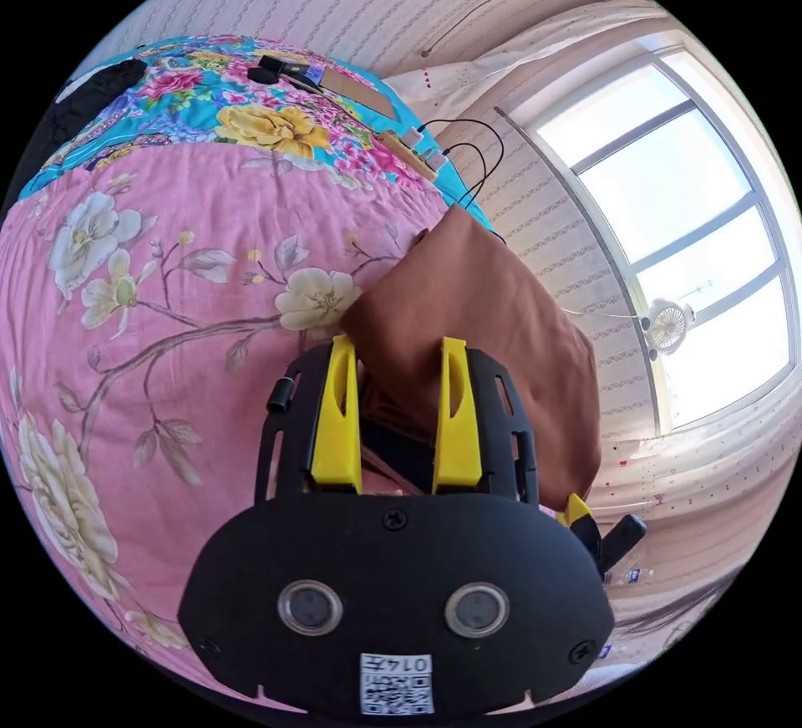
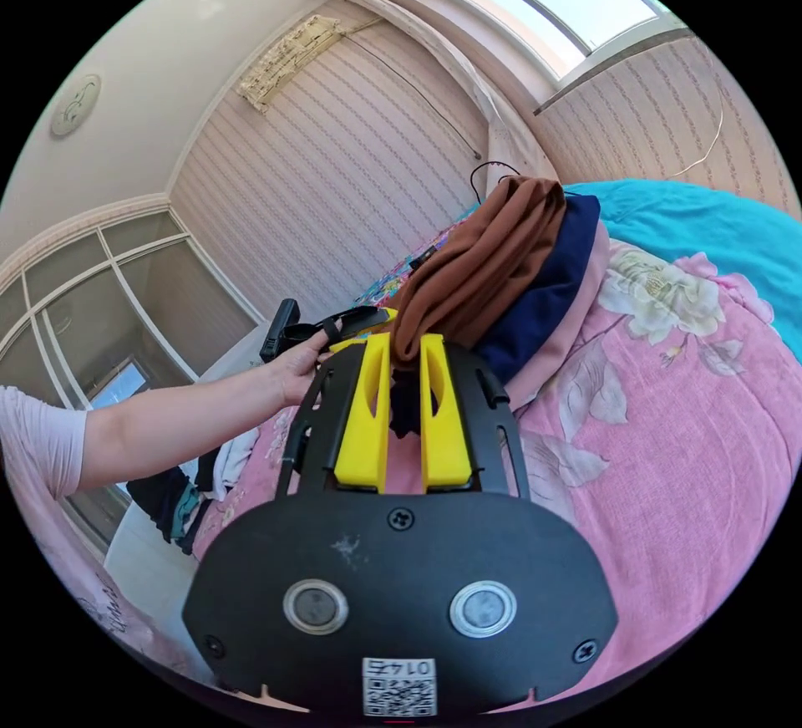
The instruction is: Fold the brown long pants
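The brown long pants (image 1: pixel 476 310) are a folded bundle, raised at the edge of the pink flowered bed (image 1: pixel 167 327). My left gripper (image 1: pixel 397 341) is shut on one thick end, cloth filling the gap between its yellow jaws. The right gripper (image 1: pixel 585 515) peeks out from under the bundle's far end. In the right gripper view the brown pants (image 2: pixel 493 260) rest on a folded navy garment (image 2: pixel 543 302) and a pink one (image 2: pixel 576 318). My right gripper (image 2: pixel 407 337) is shut on their near edge. A hand holds the left gripper (image 2: pixel 334 325) just beyond.
A turquoise flowered blanket (image 1: pixel 251 118) with small devices and black cables (image 1: pixel 468 151) lies across the bed's far part. A large window (image 1: pixel 685 201) and a small fan (image 1: pixel 668 327) are past the bed. Dark clothes (image 2: pixel 175 494) are heaped beside the bed under the person's arm.
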Available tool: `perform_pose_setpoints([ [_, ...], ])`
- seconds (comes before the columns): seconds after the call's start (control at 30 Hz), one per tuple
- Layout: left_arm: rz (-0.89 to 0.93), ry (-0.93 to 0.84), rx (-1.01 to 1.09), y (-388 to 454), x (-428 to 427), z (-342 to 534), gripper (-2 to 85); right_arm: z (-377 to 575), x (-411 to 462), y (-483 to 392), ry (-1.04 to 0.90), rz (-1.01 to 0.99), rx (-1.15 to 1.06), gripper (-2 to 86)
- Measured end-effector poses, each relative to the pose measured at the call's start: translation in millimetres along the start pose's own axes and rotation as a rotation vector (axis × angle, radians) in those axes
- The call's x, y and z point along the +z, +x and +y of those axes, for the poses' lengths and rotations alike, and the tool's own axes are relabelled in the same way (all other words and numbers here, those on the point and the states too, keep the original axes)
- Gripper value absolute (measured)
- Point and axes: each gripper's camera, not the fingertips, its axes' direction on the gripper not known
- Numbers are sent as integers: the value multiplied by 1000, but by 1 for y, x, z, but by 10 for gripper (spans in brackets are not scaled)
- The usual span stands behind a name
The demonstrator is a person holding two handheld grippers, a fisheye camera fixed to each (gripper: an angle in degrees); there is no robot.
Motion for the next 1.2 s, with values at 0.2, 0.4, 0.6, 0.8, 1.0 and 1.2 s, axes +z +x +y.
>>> perform_pose_setpoints([
  [0.2, -57, 56, 232, 35, -30, -1, 48, -3, 0, 14, 0, -62, 6, 31],
  [0.4, 50, 120, 302, 44, -121, 12, 46, -7, 0, -9, 81, -207, -73, 20],
  [0.6, 39, 202, 362, -1, -307, 94, 46, -14, 26, -137, -98, -472, -438, 18],
  [0.8, -185, 232, 127, -115, -462, 295, 47, 79, 58, -294, -396, -821, -598, 18],
  [1.0, -332, 118, -306, -242, -415, 478, 49, 253, 148, -347, -924, -560, -483, 21],
  [1.2, -323, 245, -293, -225, -454, 510, 24, 261, 157, -313, -1001, -575, -249, 27],
])
